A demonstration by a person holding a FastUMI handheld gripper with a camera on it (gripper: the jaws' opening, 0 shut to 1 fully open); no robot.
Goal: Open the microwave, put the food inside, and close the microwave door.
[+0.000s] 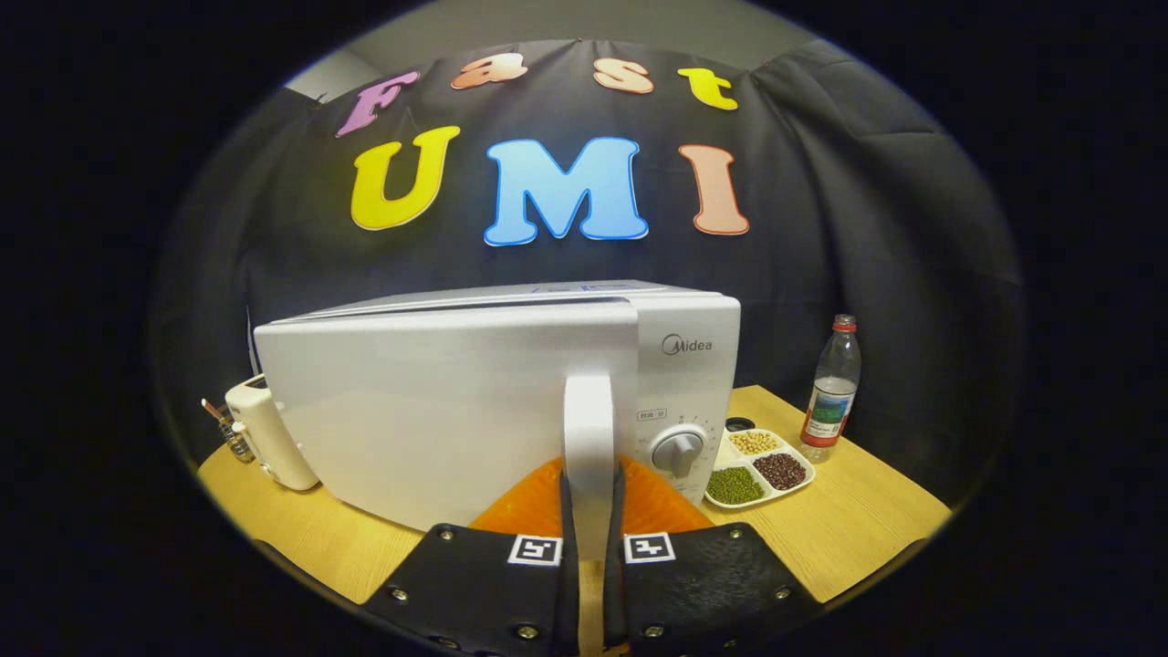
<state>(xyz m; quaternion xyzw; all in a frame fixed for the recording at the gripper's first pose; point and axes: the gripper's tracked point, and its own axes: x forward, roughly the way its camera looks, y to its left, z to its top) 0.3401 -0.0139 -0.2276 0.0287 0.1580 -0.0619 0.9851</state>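
Gripper (pixel 589 497) clamping handle (pixel 589 429) — microwave (pixel 438 401) marked "Midea"

The gripper (pixel 590 497) has both fingers pressed on the white handle (pixel 589 429) of the microwave (pixel 438 401). The door (pixel 429 411) stands a little open. A knob (pixel 677 450) sits right of the handle. On the table (pixel 858 520) are a bean tray (pixel 757 470) and a bottle (pixel 830 388).
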